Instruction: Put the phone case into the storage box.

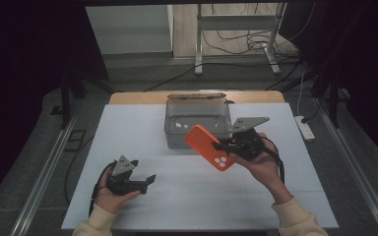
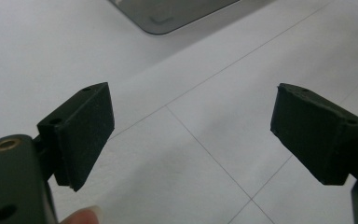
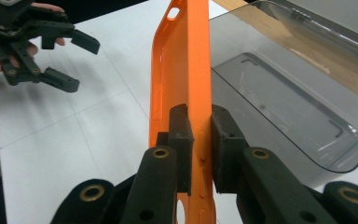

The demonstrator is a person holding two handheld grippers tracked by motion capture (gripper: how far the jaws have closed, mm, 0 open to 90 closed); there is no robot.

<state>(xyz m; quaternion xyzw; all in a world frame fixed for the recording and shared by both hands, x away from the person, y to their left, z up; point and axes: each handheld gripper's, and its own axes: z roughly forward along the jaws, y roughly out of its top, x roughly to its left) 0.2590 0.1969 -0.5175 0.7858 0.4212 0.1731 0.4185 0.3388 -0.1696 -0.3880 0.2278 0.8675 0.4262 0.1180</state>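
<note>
Orange case (image 1: 209, 147) pinched edge-on in right gripper (image 1: 222, 145), just before clear box (image 1: 197, 123). Left gripper (image 1: 147, 181) jaws wide apart, empty, low over white table (image 1: 192, 196).

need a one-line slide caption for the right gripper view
Right tongs clamp an orange phone case edge-on beside a clear plastic box; left tongs open beyond.

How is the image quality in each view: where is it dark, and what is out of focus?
High view: the table is lit, the surroundings dark. Left gripper view: the near jaws are soft, and the box corner is blurred. Right gripper view: the orange phone case is fairly sharp, with pale reflections on the box wall.
</note>
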